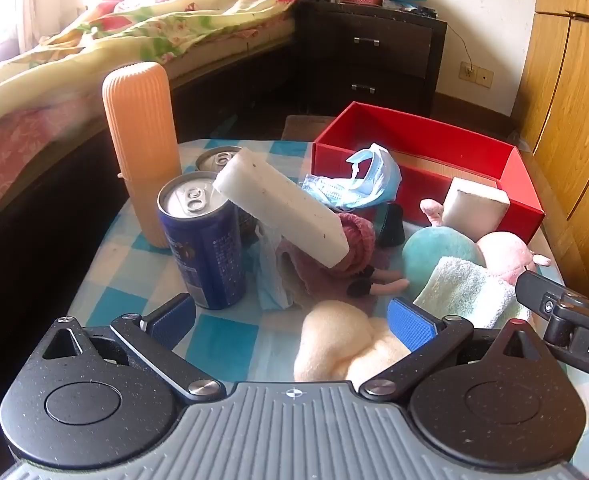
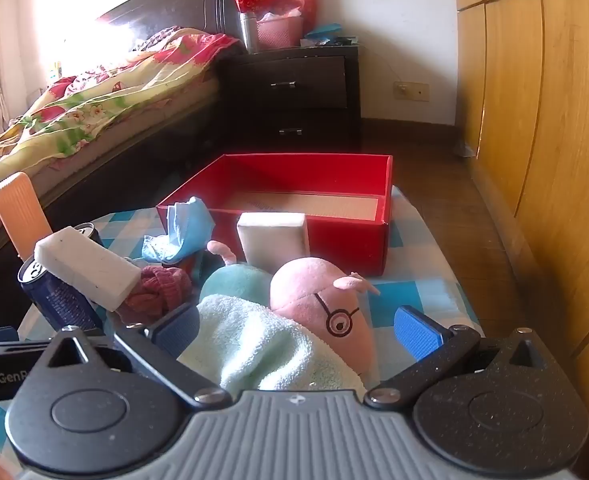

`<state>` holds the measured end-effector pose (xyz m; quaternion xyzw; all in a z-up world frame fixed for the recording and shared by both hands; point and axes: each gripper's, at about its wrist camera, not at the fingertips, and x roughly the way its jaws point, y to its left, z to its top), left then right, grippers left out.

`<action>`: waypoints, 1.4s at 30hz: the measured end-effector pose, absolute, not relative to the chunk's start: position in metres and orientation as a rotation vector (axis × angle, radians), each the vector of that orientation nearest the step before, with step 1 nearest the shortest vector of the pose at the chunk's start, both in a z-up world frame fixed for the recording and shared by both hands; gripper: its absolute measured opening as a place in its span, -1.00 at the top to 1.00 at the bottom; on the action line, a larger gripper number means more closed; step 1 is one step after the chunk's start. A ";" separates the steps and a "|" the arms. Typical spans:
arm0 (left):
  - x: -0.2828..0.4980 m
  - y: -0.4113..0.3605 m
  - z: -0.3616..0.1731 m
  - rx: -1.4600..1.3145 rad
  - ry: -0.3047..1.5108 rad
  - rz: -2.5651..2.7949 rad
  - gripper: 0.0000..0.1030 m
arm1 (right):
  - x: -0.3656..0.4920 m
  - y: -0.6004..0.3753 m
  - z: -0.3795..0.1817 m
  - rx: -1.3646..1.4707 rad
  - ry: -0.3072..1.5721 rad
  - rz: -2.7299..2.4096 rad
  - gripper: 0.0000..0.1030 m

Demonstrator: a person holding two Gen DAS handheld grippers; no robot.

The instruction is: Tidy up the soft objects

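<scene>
Soft things lie piled on the checked table point(image 1: 222, 340). My left gripper point(image 1: 290, 318) is open, its pads on either side of a cream plush point(image 1: 334, 344), not touching it. My right gripper point(image 2: 296, 330) is open around a pale green towel point(image 2: 254, 344) and a pink pig plush point(image 2: 318, 300). A long white sponge point(image 1: 282, 208) leans on a blue can point(image 1: 202, 240). A second white sponge point(image 1: 474, 208) stands against the red box point(image 1: 422, 140). A blue face mask point(image 1: 358, 184) and a maroon-dressed doll point(image 1: 334, 264) lie mid-pile.
An orange ribbed cylinder point(image 1: 142, 148) stands at the table's left, with a second can point(image 1: 218, 158) behind the sponge. A bed point(image 1: 94, 52) is to the left, a dark nightstand point(image 1: 370, 52) behind, wooden wardrobe doors point(image 2: 534, 120) to the right.
</scene>
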<state>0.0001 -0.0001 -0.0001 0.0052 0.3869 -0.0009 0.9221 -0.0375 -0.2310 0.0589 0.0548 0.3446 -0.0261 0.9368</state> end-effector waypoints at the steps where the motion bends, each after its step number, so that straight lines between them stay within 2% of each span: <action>1: 0.000 0.000 0.000 0.011 0.794 -0.001 -0.89 | -0.037 -0.231 0.059 0.111 0.705 -0.053 -0.65; 42: 0.000 0.001 0.000 0.015 0.792 0.004 -0.89 | -0.038 -0.228 0.057 0.075 0.712 -0.075 -0.65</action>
